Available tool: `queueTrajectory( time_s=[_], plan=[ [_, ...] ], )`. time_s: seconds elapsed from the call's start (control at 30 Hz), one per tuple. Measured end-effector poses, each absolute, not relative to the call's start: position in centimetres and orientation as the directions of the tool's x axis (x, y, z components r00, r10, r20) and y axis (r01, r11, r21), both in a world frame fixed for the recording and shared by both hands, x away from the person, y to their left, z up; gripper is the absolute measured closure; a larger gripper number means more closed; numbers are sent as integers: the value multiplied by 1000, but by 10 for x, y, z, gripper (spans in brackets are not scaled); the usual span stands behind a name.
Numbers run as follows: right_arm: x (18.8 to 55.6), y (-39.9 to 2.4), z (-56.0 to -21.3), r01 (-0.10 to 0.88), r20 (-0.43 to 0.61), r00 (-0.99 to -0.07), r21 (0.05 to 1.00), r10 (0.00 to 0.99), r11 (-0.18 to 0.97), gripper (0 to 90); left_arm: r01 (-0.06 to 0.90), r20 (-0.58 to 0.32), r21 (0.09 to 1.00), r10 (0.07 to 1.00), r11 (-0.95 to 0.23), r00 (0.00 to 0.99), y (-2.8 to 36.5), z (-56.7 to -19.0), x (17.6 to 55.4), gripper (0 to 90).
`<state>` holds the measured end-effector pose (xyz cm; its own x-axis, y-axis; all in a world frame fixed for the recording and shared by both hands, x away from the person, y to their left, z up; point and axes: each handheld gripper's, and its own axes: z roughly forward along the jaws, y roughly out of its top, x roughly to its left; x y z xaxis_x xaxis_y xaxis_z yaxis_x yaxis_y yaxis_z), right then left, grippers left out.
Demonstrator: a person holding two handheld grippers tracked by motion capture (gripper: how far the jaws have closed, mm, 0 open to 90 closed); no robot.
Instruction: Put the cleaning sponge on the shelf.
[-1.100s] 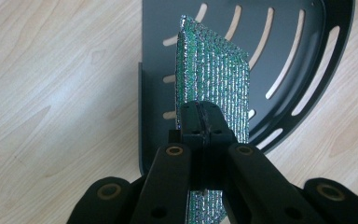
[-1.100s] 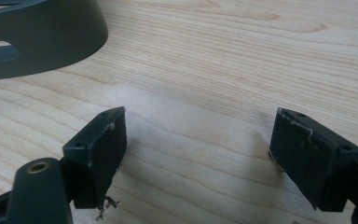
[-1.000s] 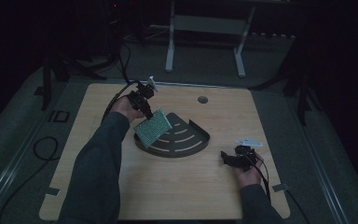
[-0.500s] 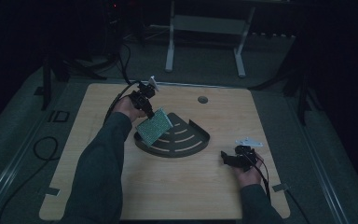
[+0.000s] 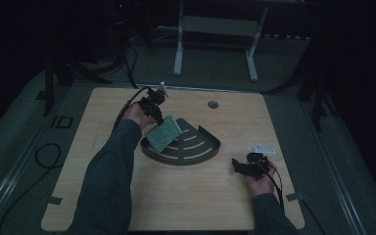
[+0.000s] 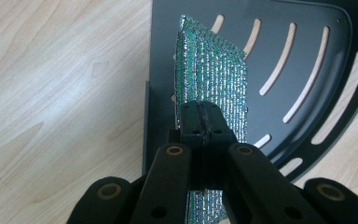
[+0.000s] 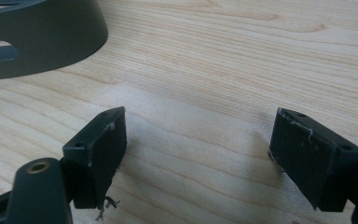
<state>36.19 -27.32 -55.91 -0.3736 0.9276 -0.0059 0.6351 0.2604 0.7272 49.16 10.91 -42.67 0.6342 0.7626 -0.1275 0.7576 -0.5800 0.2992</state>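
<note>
Left claw (image 6: 199,122) clamped on a glittering green scouring pad above a dark slotted corner tray.

The left claw's jaws pinch one edge of the thin, rectangular, green metallic-sheen scouring pad (image 6: 212,79), which hangs tilted over the left wall of the dark grey, fan-shaped metal tray (image 5: 205,149). The pad appears light, soft and flexible, with a rough surface unlikely to slip; an edge pinch suffices. The right claw (image 7: 198,156) rests apart and empty on the pale wooden tabletop (image 5: 186,196), near the tray.

The high view looks down on the table (image 5: 186,205); both tool views sit close, sharing the dark tray (image 5: 196,152).
</note>
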Motion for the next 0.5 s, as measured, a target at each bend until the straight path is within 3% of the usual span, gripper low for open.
queueTrajectory(
  time_s=[0.5],
  plan=[
    [362, -273, -559, 636, -5, -373, 727, 928, 260, 182, 765, -126, 281, 767, -580, 629, 107, -439, 495, 900]
  ],
)
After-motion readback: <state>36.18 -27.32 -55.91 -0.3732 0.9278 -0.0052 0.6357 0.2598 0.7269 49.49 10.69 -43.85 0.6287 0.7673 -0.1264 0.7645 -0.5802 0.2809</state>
